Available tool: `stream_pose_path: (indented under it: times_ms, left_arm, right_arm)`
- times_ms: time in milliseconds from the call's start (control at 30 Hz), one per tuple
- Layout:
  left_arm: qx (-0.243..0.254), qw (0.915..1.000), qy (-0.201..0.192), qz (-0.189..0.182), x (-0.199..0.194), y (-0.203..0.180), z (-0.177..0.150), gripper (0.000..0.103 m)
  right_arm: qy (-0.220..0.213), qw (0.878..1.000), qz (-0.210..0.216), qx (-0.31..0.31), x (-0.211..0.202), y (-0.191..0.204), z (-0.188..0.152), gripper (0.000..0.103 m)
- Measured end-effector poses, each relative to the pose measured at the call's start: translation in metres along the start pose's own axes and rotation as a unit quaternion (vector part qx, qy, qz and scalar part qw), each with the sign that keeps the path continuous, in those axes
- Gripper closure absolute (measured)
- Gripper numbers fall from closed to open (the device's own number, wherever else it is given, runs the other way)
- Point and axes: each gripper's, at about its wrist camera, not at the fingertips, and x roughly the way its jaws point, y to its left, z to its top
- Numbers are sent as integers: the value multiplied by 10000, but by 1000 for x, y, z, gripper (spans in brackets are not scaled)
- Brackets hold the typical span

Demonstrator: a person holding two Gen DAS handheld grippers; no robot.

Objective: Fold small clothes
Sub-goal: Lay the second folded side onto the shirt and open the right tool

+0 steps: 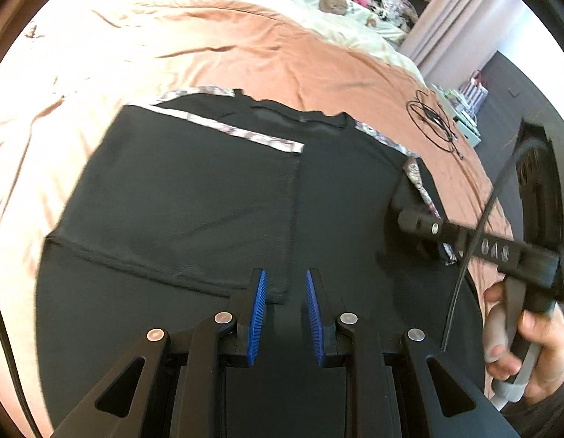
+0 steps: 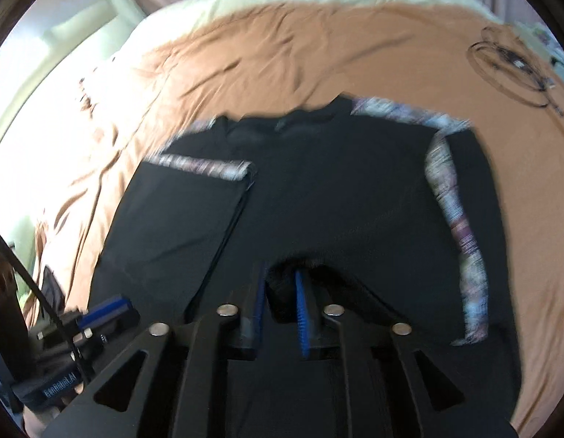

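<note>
A small black shirt [image 1: 194, 197] with floral-trimmed sleeves lies flat on the bed, its left side and sleeve folded over the body. My left gripper [image 1: 285, 292] is open just above the shirt's lower middle, by the folded edge. My right gripper [image 2: 280, 292] is shut on a bunch of the black shirt [image 2: 355, 197] fabric and lifts it slightly. The right gripper also shows in the left wrist view [image 1: 410, 215], at the shirt's right sleeve [image 1: 424, 189]. The right sleeve trim [image 2: 461, 241] runs down the right side.
A salmon-pink bedsheet [image 1: 282, 58] covers the bed. A coiled black cable [image 1: 433, 118] lies on it at the far right. Pillows, a teddy bear [image 1: 331, 2] and pink clothes are at the bed's far end. A curtain [image 1: 461, 3] hangs beyond.
</note>
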Motion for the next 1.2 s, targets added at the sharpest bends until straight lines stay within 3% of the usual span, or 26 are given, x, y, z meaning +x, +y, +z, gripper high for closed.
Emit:
stream_pose_path:
  times_ms: [33,67,233,433,567,733,867,1200]
  left_arm:
    - [-21,10000,-9,24,-3,3,0,78]
    - [-44,10000,-11,50,-5,5,0,78]
    - [-1,10000,17,65,-10,-2,3,78]
    - [262,9996,57,-14,1,-37,13,78]
    - [524,9984,188,-30,23,-70,19,77]
    - [813,9960,367,-88,57,-106,24,77]
    - [1064,9928,543,-124,87,-137,20,77]
    - [1720,9800,905,-434,141,-211,3,77]
  right_arm:
    - [-57,10000,11,-54,-1,2,-2,47]
    - [-125,9999,27,-59,-3,1,-3,45]
    - [-230,9993,198,204,-17,-27,-4,45]
    - [-658,9954,-32,695,-56,-93,0,45]
    - [-716,9923,-238,984,-65,-138,-4,45]
    - [-732,9901,-271,1164,-53,-180,-12,45]
    - [-637,9897,-270,1249,-40,-207,-21,58]
    - [-162,9956,178,904,8,-224,-27,61]
